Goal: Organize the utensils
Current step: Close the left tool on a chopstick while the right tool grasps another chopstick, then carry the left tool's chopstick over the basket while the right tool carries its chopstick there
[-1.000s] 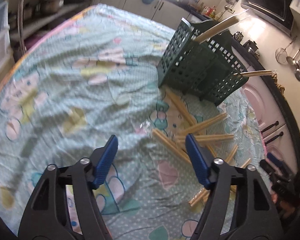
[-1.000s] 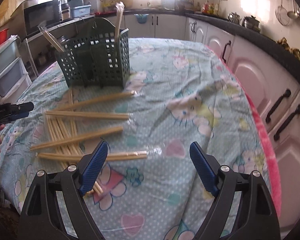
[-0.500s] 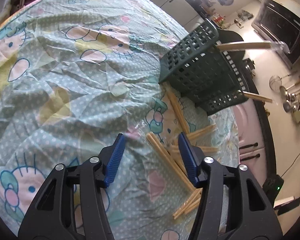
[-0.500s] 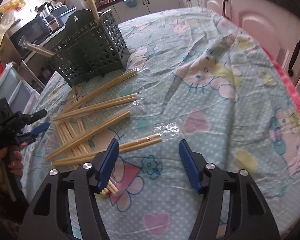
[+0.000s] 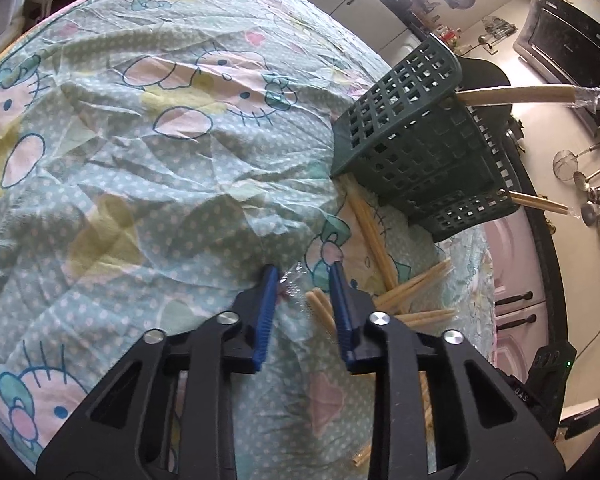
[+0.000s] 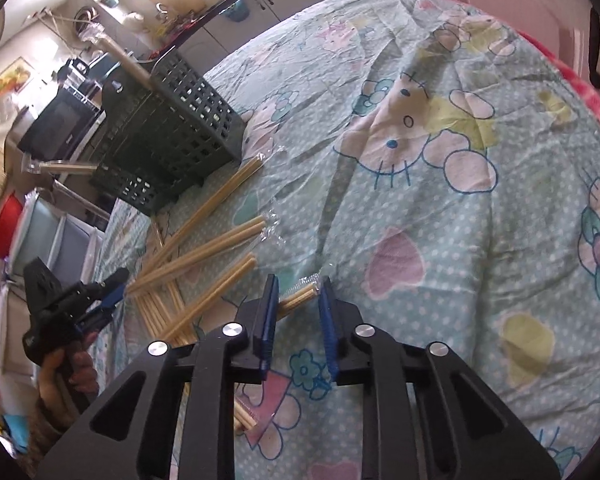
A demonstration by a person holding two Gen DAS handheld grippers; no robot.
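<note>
A dark green slotted utensil basket (image 5: 416,148) stands on the Hello Kitty cloth, with wrapped chopstick pairs sticking out of it; it also shows in the right wrist view (image 6: 168,132). Several plastic-wrapped chopstick pairs (image 6: 204,248) lie scattered beside it. My left gripper (image 5: 303,276) is low over the cloth, its jaws partly closed around the end of one wrapped pair (image 5: 320,308). My right gripper (image 6: 298,286) is also low, its jaws partly closed around the end of another wrapped pair (image 6: 298,300). Neither pair is lifted.
The table's edge (image 6: 572,72) is pink, with pink cabinet doors (image 6: 512,4) beyond. A microwave (image 6: 56,128) and storage drawers (image 6: 52,240) stand behind the basket. Ladles hang on the wall (image 5: 592,192). The left gripper and hand show in the right wrist view (image 6: 68,312).
Both grippers have come down toward the cloth and narrowed their jaws from wide open, each now straddling the end of a wrapped chopstick pair.
</note>
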